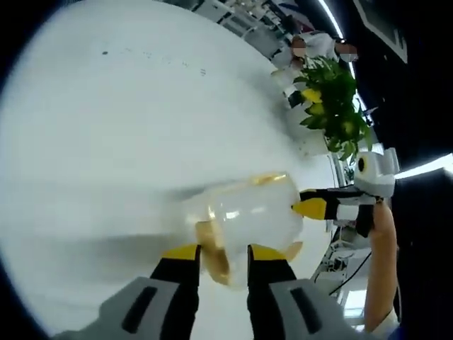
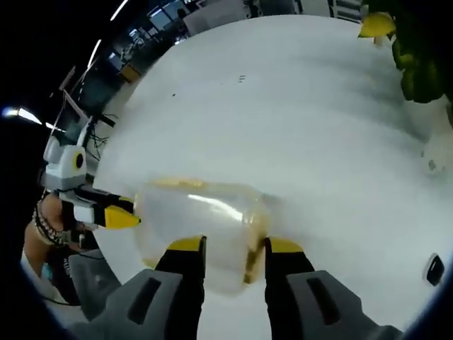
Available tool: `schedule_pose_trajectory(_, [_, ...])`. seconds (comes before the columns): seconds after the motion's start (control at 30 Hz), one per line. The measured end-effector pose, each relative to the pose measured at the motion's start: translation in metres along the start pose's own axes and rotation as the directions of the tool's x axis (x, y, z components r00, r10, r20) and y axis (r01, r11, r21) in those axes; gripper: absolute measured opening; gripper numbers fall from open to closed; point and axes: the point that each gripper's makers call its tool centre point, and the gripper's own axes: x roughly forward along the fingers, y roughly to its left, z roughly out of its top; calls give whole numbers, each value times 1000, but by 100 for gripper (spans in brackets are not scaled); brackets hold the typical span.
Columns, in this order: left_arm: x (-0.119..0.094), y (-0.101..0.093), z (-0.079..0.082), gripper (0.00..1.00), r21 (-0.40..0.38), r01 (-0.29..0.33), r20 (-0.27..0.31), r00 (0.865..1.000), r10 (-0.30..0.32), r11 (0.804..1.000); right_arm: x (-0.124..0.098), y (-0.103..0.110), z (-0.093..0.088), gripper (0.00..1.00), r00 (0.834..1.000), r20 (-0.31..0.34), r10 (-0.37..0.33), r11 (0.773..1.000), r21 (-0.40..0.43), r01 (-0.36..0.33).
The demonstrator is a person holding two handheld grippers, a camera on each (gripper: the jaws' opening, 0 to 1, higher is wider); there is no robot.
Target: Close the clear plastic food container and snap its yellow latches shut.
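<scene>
White and smooth, the round table (image 1: 106, 113) spreads wide under office ceiling lights, with a leafy green plant (image 1: 333, 106) bearing yellow bits near its far edge.

In the left gripper view, the left hand-held gripper (image 1: 223, 256) has its yellow-tipped jaws parted, one on each side of the near end of the clear plastic food container (image 1: 248, 212), which rests on the table. I cannot tell whether they press the container; I judge them loosely bracketing it, not clenched. One yellow latch (image 1: 212, 244) shows as a blurred amber band between the jaws. From the right, the right hand-held gripper (image 1: 311, 207) points its yellow tip at the container's far end, touching or just short of it.

In the right gripper view, the left hand-held gripper's tip sits against the container's left end, while the right hand-held gripper (image 2: 235, 249) straddles the near side with jaws apart, a latch (image 2: 255, 241) just inside one jaw.

The container is thin, glossy and rounded, so it will likely slide on this slick top. To do the step well, brace one end firmly and press the latch squarely downward until it seats, avoiding sideways pushes.
</scene>
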Motion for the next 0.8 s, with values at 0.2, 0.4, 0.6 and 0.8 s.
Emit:
schedule_pose_trajectory(0.2, [-1, 2, 0, 18, -24, 31, 2, 1000, -31, 999, -1, 1, 2, 29, 998, -14, -54, 997, -56, 53])
schedule_pose_trajectory(0.4, [1, -3, -3, 18, -4, 28, -9, 1000, -28, 1000, -7, -1, -3, 27, 991, -62, -121, 990, -85, 116])
schedule_pose_trajectory(0.6, [1, -8, -6, 18, 56, 11, -23, 1000, -10, 998, -12, -10, -13, 31, 990, -81, -117, 993, 1, 118])
schedule_pose_trajectory(0.8, [1, -8, -7, 18, 57, 13, -29, 999, -12, 998, -15, -7, -23, 24, 992, -95, -81, 995, 58, 87])
